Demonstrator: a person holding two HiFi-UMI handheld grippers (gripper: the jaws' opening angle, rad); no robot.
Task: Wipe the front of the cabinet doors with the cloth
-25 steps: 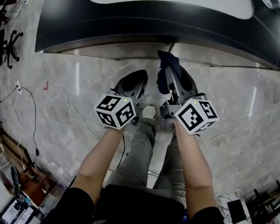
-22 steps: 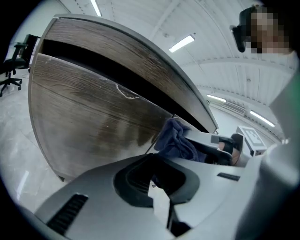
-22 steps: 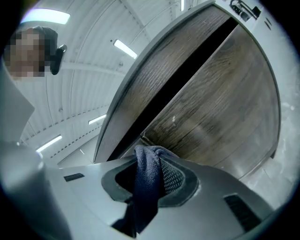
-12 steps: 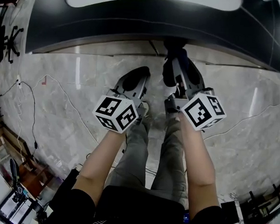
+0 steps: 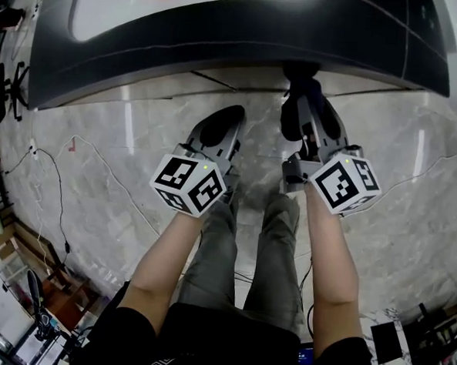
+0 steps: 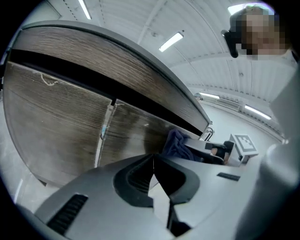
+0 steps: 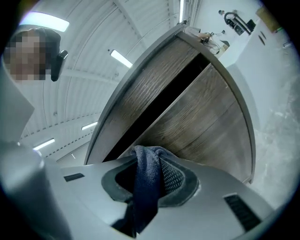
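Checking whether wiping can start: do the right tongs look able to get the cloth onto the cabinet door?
Probably yes. The right tongs are shut on the cloth, which faces the door close up, and nothing stands between them. Whether it already touches is unclear.

Right hand-held gripper (image 5: pixel 304 105) holding dark cloth (image 5: pixel 292 121) at cabinet (image 5: pixel 222 35) base.
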